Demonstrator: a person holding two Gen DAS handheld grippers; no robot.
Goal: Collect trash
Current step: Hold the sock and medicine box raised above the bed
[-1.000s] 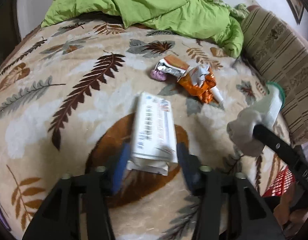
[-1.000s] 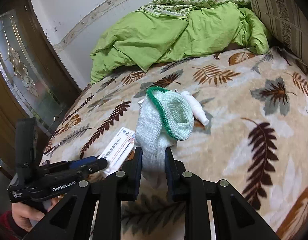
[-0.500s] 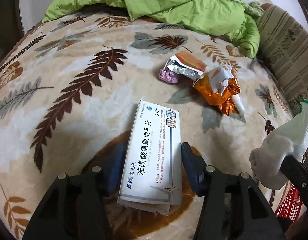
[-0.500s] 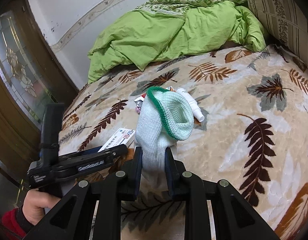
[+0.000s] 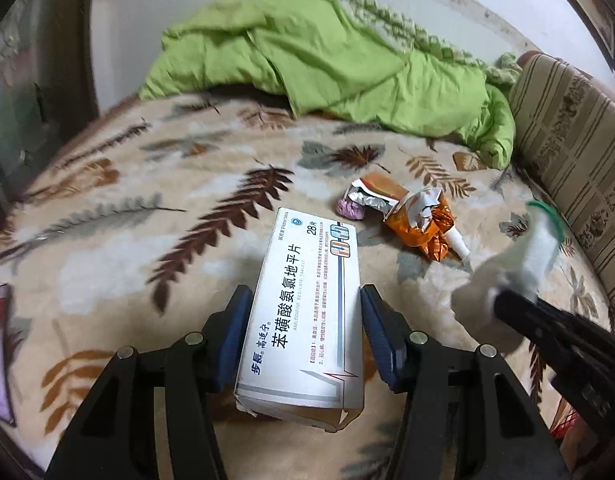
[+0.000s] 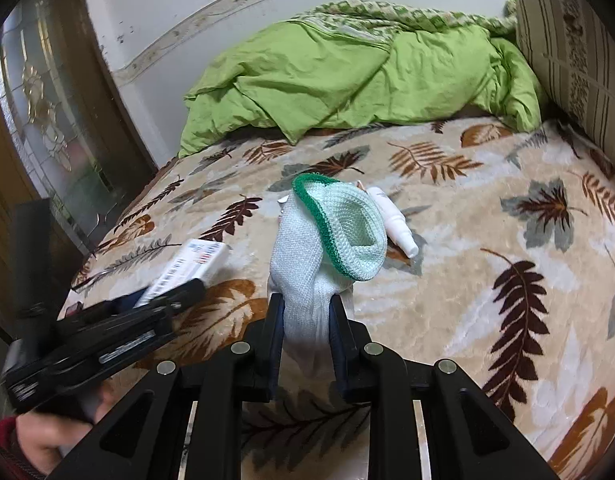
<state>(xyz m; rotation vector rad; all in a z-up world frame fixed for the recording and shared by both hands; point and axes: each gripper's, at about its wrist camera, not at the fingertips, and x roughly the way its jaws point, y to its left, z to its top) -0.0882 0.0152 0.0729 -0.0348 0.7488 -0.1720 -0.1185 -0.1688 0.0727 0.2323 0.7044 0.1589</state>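
A white medicine box (image 5: pixel 311 264) with blue print is clamped between the blue pads of my left gripper (image 5: pixel 306 294) and is raised off the leaf-patterned blanket (image 5: pixel 127 240). The right wrist view shows the same box (image 6: pixel 195 264) at the left, with a hand under the gripper. My right gripper (image 6: pixel 305 304) is shut on a white knitted glove (image 6: pixel 339 224) with a green cuff that stands up from its jaws. Beyond the box lie a crumpled orange foil wrapper (image 5: pixel 423 224), a silver-lined wrapper (image 5: pixel 371 196), a small purple wad (image 5: pixel 349 210) and a small white bottle (image 5: pixel 457 242).
A rumpled green duvet (image 5: pixel 347 64) fills the far end of the bed. A striped cushioned headboard (image 5: pixel 567 140) runs along the right. A wooden door with patterned glass (image 6: pixel 39 120) stands at the left. Something red (image 5: pixel 563 420) shows past the bed's near right edge.
The left jaws closed onto the box's long sides, and the box came up off the blanket as the view tilted toward the wall. The right gripper and its glove stayed put.
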